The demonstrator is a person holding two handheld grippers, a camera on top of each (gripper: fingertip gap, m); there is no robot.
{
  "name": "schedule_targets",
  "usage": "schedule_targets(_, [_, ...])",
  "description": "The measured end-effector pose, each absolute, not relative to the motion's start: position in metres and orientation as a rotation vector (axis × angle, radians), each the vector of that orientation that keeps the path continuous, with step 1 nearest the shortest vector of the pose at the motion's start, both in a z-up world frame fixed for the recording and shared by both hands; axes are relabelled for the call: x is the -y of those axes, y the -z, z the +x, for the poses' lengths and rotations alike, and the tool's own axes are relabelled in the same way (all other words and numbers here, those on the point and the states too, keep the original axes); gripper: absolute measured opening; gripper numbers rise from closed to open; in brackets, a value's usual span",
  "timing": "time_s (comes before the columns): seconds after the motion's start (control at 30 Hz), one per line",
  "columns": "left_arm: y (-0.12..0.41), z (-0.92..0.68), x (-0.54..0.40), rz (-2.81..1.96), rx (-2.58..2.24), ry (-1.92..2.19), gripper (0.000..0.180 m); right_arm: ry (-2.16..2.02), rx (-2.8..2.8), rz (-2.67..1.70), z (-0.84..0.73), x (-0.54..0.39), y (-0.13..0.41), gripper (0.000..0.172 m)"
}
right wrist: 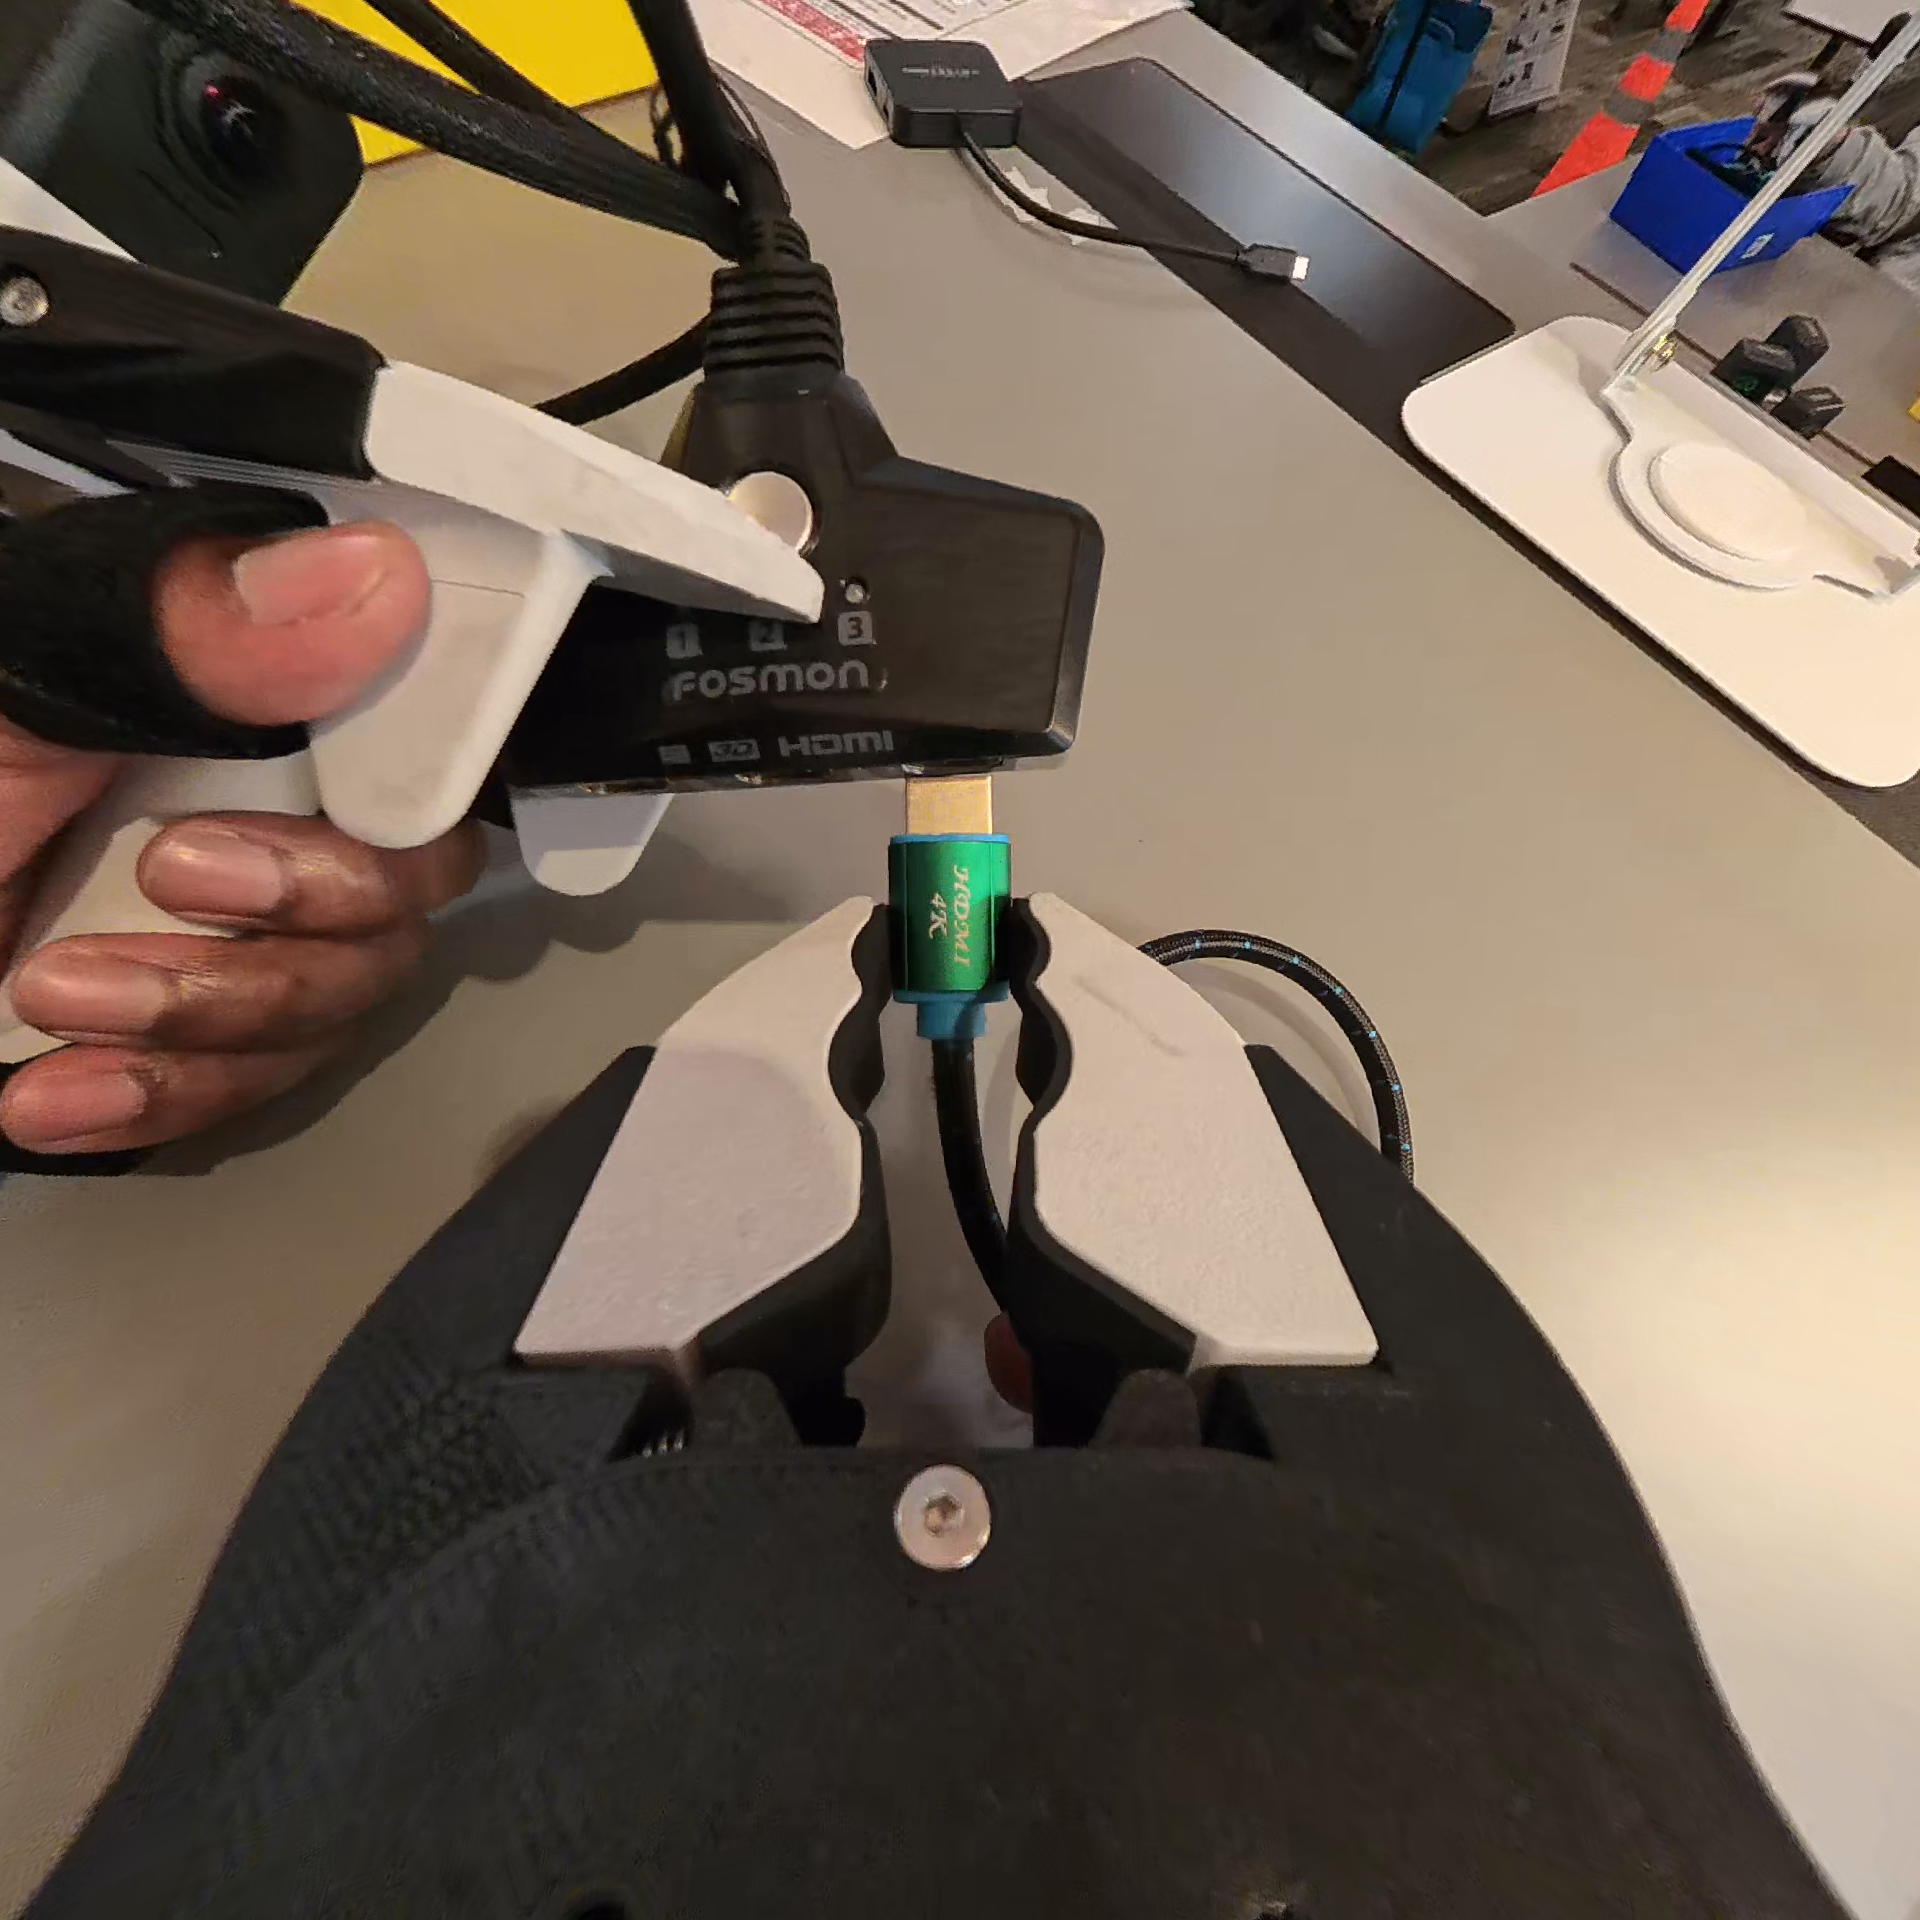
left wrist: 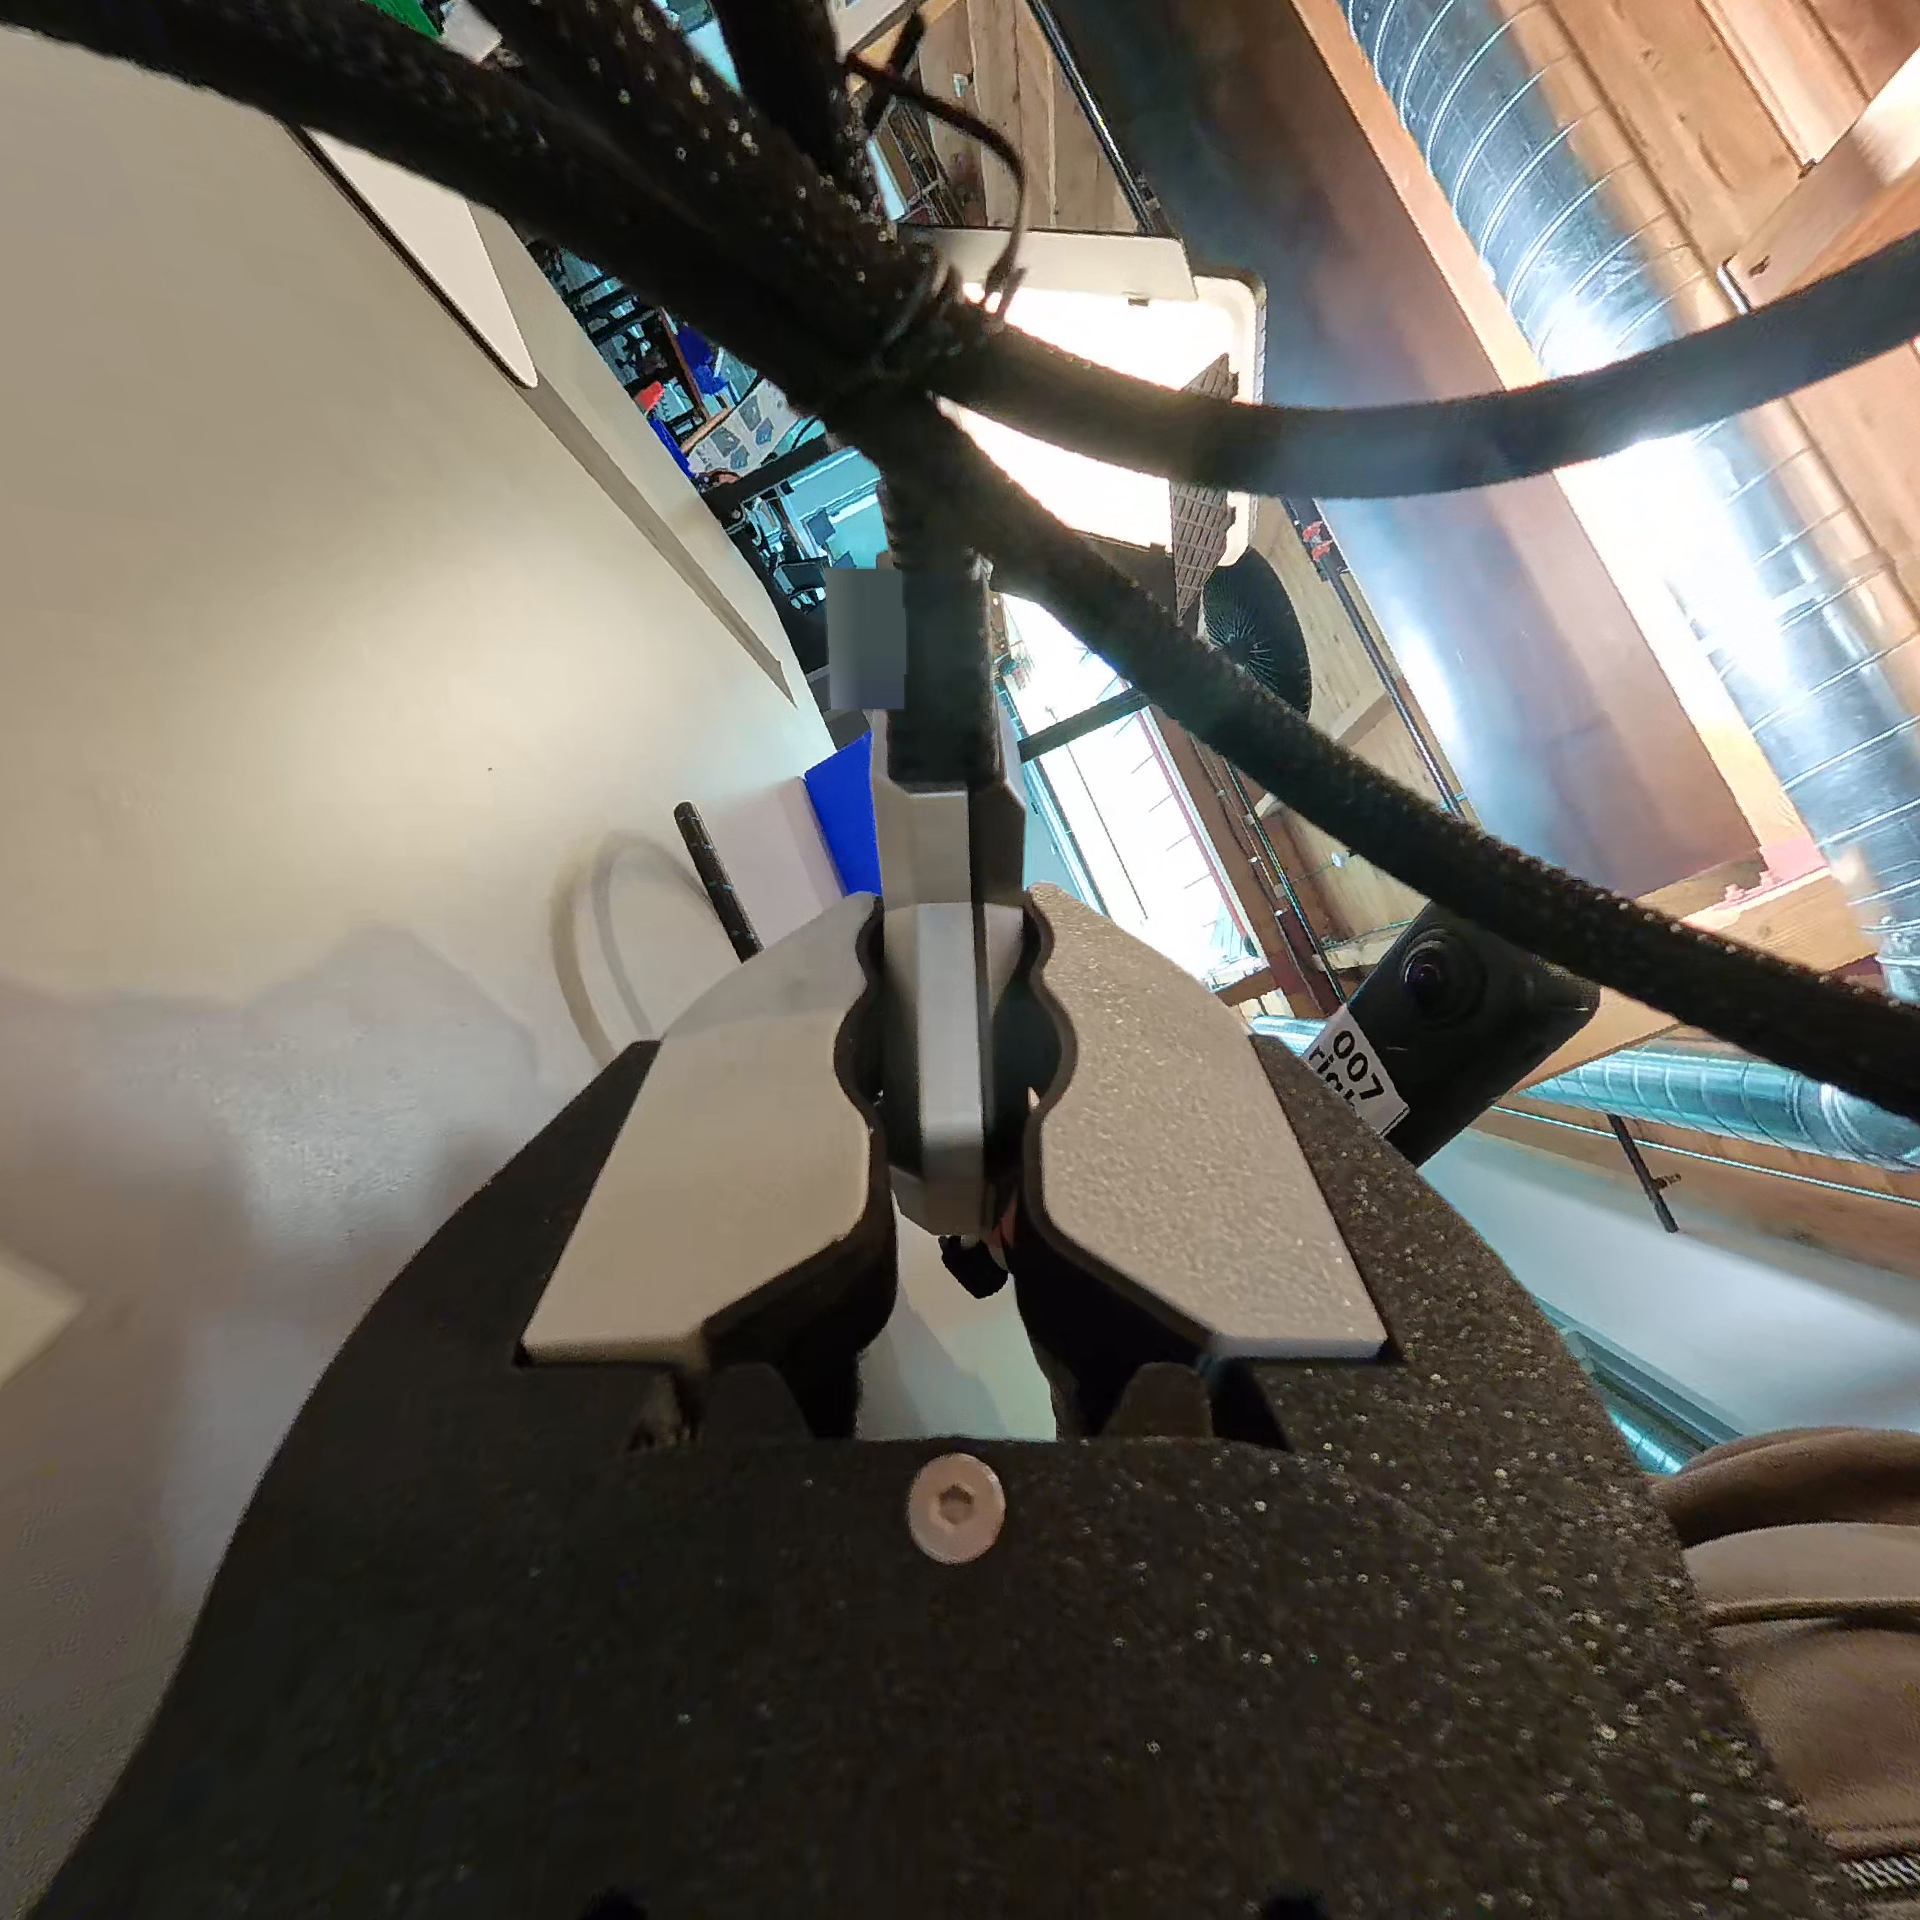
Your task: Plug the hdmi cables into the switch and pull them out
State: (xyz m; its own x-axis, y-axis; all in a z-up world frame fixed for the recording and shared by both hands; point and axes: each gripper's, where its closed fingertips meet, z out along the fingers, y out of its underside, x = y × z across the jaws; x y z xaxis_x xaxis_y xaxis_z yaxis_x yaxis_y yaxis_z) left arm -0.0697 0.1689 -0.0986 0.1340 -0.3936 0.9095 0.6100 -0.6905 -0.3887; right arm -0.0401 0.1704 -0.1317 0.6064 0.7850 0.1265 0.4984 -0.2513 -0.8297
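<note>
My left gripper (left wrist: 951,925) is shut on a black switch box, seen edge-on as a grey slab (left wrist: 940,1029) between the pads. In the right wrist view its white fingers (right wrist: 582,540) clamp the box (right wrist: 956,623) from the left, above the table, and thick black cables (right wrist: 769,260) leave the box's far end. My right gripper (right wrist: 948,920) is shut on a green metal plug (right wrist: 945,883). The plug's gold tip (right wrist: 948,805) sits at the mouth of a port on the box's near edge. Its black braided cable (right wrist: 1361,1039) loops off to the right.
A person's hand (right wrist: 208,831) holds the left gripper. On the grey table (right wrist: 1351,831) are a white stand base (right wrist: 1558,499) at right, a small black hub (right wrist: 940,88) with a cable and a dark flat device (right wrist: 1247,187) at the back. A blue bin (right wrist: 1683,187) stands farther off. One gripper's finger ends stand about 5 cm off the other's.
</note>
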Motion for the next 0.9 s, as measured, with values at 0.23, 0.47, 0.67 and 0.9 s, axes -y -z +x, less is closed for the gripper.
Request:
schedule_targets(0.23, [0.1026,-0.0715,-0.1696,-1.651,0.237,1.675,0.022,-0.401,1.019,-1.921,-0.0413,-0.1691,0.1307,0.021])
schedule_targets(0.47, [0.0995,-0.0682,-0.1678,-1.637,0.258,1.730,0.022,-0.339,1.065,-1.911,-0.0431,-0.1680,0.1349,0.021])
schedule_targets(0.67, [0.0998,-0.0704,-0.1675,-1.634,0.270,1.734,0.022,-0.336,1.059,-1.911,-0.0430,-0.1681,0.1342,0.021])
schedule_targets(0.9, [0.1035,-0.0725,-0.1681,-1.633,0.302,1.742,0.022,-0.334,1.060,-1.909,-0.0419,-0.1679,0.1332,0.021])
